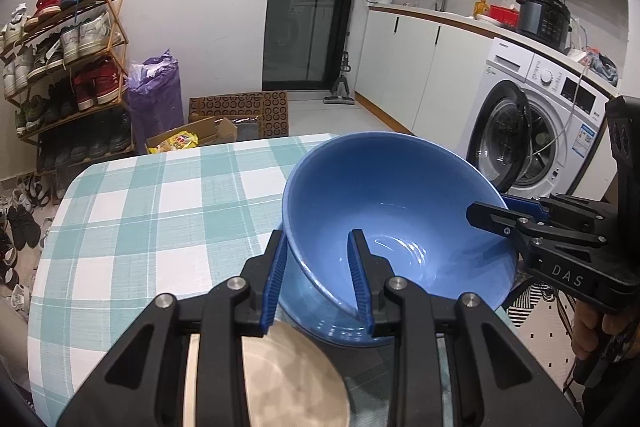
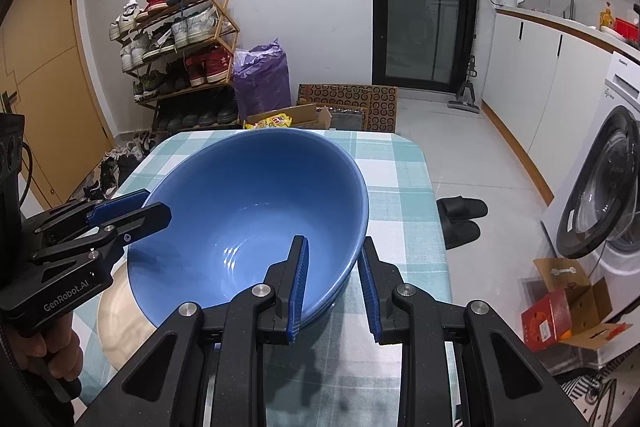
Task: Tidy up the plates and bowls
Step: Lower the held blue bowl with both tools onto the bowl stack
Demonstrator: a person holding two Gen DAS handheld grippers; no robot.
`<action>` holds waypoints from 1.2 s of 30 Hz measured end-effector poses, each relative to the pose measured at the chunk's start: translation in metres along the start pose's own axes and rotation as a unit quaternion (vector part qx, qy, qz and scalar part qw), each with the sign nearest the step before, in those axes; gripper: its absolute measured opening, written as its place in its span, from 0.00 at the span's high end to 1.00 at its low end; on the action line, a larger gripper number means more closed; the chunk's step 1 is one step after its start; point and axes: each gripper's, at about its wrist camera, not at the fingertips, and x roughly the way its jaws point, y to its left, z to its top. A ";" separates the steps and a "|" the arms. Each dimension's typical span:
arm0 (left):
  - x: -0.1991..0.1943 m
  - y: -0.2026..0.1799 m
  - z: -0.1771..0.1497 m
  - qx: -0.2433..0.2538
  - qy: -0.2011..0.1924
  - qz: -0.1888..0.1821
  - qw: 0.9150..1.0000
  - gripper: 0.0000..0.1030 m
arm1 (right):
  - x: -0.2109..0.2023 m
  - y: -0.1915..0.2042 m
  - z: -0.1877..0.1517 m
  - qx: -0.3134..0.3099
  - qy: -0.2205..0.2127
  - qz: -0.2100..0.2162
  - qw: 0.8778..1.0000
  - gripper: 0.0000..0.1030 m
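Note:
A large blue bowl (image 1: 392,195) (image 2: 248,195) hangs tilted over the near part of the checked table (image 1: 140,211) (image 2: 400,171), held on two opposite sides of its rim. My left gripper (image 1: 318,239) is shut on the rim, one finger inside and one outside. My right gripper (image 2: 334,241) grips the opposite rim the same way. Each gripper also shows in the other's view: right gripper (image 1: 492,217), left gripper (image 2: 152,213). A beige plate (image 1: 288,375) (image 2: 116,323) lies on the cloth under the bowl's near-left side, partly hidden.
A shoe rack (image 1: 68,59), a purple bag (image 1: 154,95) and cardboard boxes (image 1: 240,115) stand beyond the table's far edge. A washing machine (image 1: 532,131) and kitchen counter are to the right. Black slippers (image 2: 460,219) and an open box (image 2: 568,303) lie on the floor at right.

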 end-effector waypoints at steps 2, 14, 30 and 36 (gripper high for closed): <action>0.003 0.003 -0.001 -0.002 0.002 0.003 1.000 0.71 | 0.006 0.002 0.001 -0.002 0.004 -0.001 1.000 0.75; 0.022 0.015 -0.005 -0.011 0.018 0.013 1.000 0.71 | 0.038 0.007 0.003 -0.010 0.021 0.003 1.000 0.75; 0.041 0.018 -0.013 -0.011 0.039 0.015 0.999 0.71 | 0.065 0.013 -0.001 -0.015 0.041 -0.009 0.999 0.75; 0.047 0.016 -0.017 -0.006 0.045 0.020 0.999 0.71 | 0.069 0.014 -0.003 -0.025 0.042 -0.019 0.999 0.75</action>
